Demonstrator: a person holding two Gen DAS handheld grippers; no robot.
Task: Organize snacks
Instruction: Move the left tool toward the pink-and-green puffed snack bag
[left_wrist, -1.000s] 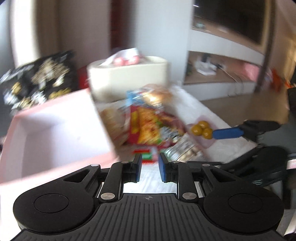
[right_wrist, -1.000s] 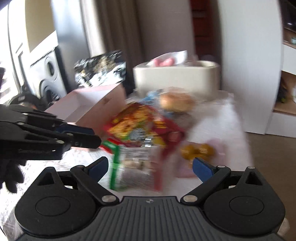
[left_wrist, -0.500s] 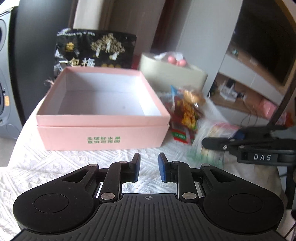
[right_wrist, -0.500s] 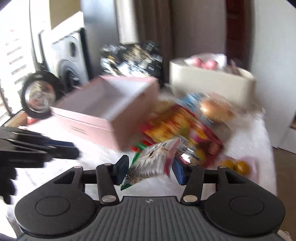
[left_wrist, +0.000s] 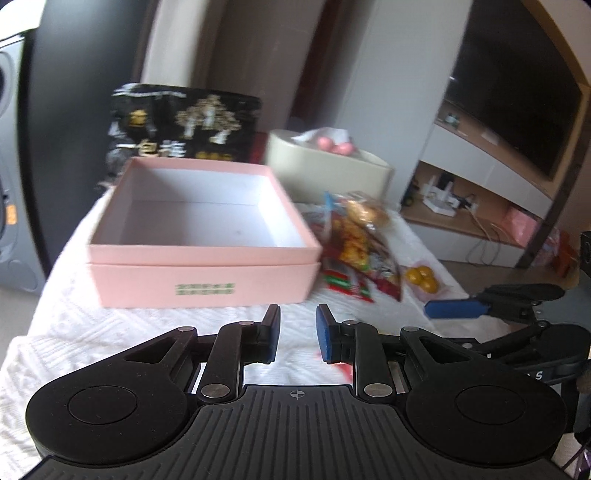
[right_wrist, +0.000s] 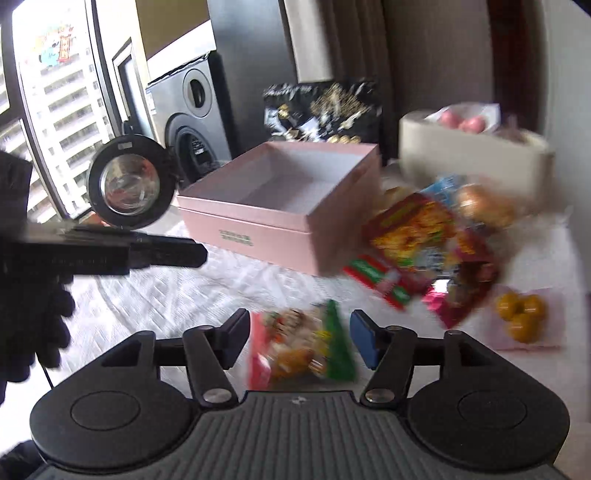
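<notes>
Sitting between the spread fingers of the right gripper (right_wrist: 300, 338) is a small snack packet (right_wrist: 303, 345) with green and red edges, but it is too blurry to tell if the blue pads touch it. The left gripper (left_wrist: 297, 334) has its fingers a little apart with nothing between them, near the open pink box (left_wrist: 201, 236) on the white cloth (left_wrist: 74, 332). Right of the box lies a pile of snack bags (right_wrist: 424, 251), with small orange fruits (right_wrist: 521, 315) nearer and a cream tub (left_wrist: 328, 173) farther back.
</notes>
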